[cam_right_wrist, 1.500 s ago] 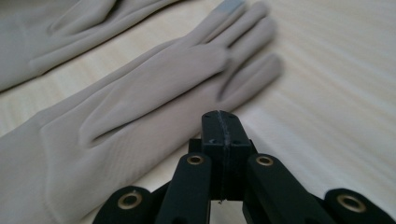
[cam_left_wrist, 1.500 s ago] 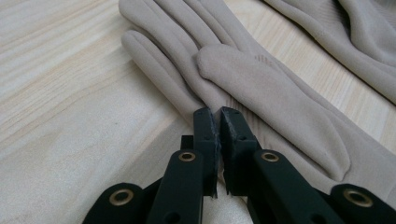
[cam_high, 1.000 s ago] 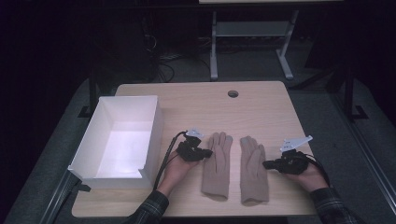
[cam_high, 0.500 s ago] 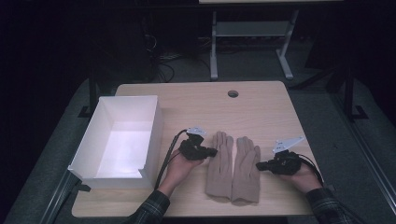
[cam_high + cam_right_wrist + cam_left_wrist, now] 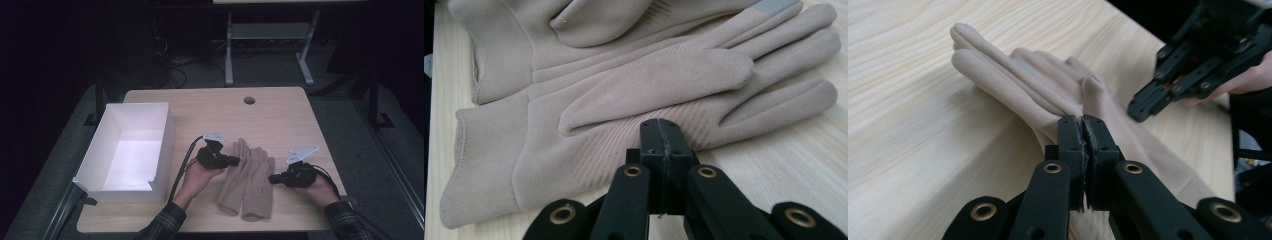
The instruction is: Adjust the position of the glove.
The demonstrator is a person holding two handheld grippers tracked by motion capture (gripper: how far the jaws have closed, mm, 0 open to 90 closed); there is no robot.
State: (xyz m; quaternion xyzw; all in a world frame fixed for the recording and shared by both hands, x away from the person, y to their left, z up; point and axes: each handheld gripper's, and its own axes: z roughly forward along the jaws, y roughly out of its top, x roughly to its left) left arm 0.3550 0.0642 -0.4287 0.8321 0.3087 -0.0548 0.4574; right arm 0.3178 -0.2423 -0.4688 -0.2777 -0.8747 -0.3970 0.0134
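Gloves, two of them, beige, lie palm-up near the front edge of the wooden table. The left glove and the right glove touch along their inner edges, the right one partly overlapping the left, cuffs toward the person and fingertips pointing away.

The left gripper rests at the left glove's outer side, held in the person's left hand. In the left gripper view its fingers are pressed together with no gap, their tips against the glove's edge, where a small fold of fabric rises just ahead of them; whether any cloth is pinched between them I cannot tell.

The right gripper sits at the right glove's outer side, held in the right hand. In the right gripper view its fingers are also fully closed, tips meeting the glove's edge just below the thumb; the fabric lies flat there, and whether they hold any of it cannot be told. A grey patch marks one fingertip of the glove.

A white open box stands at the table's left side, well apart from the gloves. A round cable hole sits near the far edge.
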